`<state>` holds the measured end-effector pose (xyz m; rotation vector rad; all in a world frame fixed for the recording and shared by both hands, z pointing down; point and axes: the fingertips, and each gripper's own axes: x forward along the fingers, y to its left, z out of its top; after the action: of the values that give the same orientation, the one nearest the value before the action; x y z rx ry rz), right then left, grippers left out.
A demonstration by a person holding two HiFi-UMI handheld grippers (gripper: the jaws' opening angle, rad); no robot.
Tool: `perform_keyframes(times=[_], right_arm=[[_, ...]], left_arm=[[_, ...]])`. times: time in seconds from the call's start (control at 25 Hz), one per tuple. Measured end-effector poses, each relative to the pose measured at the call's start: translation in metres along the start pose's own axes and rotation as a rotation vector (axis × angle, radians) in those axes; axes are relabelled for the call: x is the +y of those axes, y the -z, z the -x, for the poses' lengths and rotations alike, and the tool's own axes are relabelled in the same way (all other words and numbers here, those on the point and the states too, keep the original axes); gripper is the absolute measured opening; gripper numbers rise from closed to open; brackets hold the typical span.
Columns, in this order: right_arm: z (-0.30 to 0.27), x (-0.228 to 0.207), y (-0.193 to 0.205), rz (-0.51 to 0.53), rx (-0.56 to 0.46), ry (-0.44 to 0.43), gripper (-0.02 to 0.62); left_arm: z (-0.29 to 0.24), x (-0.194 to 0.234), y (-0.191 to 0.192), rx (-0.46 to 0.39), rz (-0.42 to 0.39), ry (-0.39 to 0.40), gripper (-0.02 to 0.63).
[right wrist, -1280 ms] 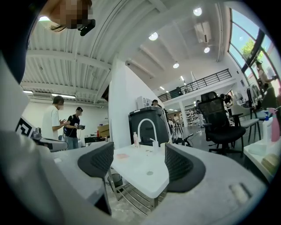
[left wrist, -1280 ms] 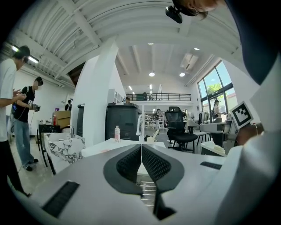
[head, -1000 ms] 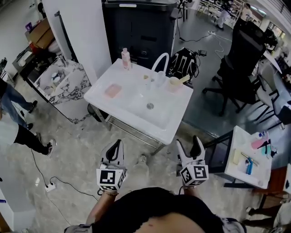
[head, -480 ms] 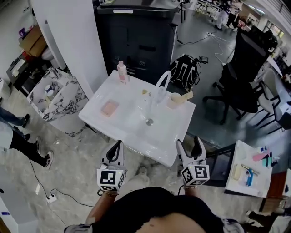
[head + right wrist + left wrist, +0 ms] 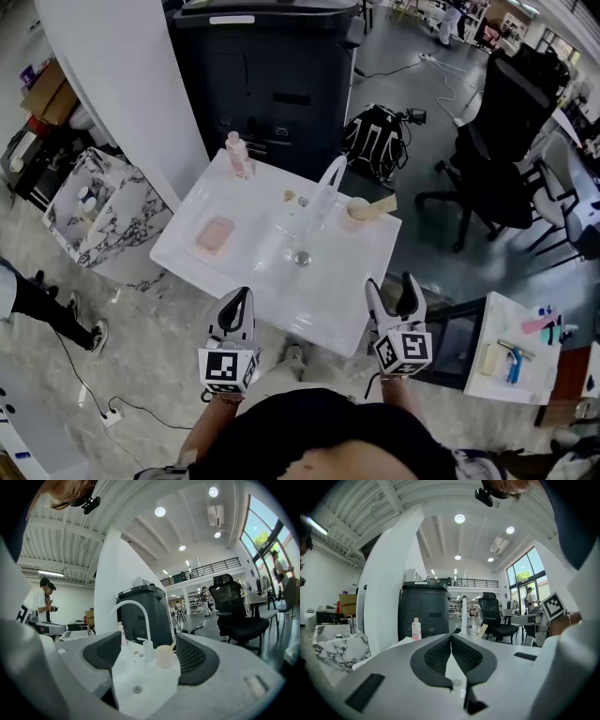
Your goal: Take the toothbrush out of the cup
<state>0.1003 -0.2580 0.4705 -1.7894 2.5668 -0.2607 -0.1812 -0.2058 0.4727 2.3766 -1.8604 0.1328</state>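
Where the cup stands: the cup sits upright on the back right corner of the white sink, just right of the arched white faucet
Toothbrush: the toothbrush stands in the cup and leans to the right, its upper end reaching out past the rim towards the sink's right edge
Look of the toothbrush: a pale cream, flat, rather broad handle, close in tone to the cup; its lower end is hidden inside the cup
Look of the cup: short, round and cream
Left tool: the left tool has its jaws pressed together at the tips with nothing between them; it hangs at the sink's near edge, well apart from the cup
Right tool: the right tool has its jaws spread wide and holds nothing; in the right gripper view the cup shows in the gap, well beyond the tips
Also on the sink: a pink bottle at the back left corner, a pink soap on the left ledge, and the drain in the basin
Around: a dark cabinet behind the sink, a black office chair to the right
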Motion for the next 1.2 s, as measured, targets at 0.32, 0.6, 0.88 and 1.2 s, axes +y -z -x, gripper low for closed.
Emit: perform_keyframes(times=[0.32, 0.6, 0.88, 1.2], right_arm=[[-0.044, -0.022, 0.003, 0.020, 0.027, -0.004, 0.357], [-0.083, -0.048, 0.017, 0.050, 0.090, -0.033, 0.357], [-0.125, -0.072, 0.029, 0.040, 0.123, -0.049, 0.357], [-0.173, -0.105, 0.051, -0.003, 0.172, -0.016, 0.357]], left_arm=[[-0.029, 0.004, -0.003, 0.011, 0.009, -0.022, 0.005], [-0.048, -0.002, -0.006, 0.028, 0.009, -0.064, 0.005], [-0.052, -0.001, -0.006, 0.022, 0.024, -0.133, 0.005], [-0.044, 0.009, -0.006, 0.037, 0.025, -0.221, 0.005]])
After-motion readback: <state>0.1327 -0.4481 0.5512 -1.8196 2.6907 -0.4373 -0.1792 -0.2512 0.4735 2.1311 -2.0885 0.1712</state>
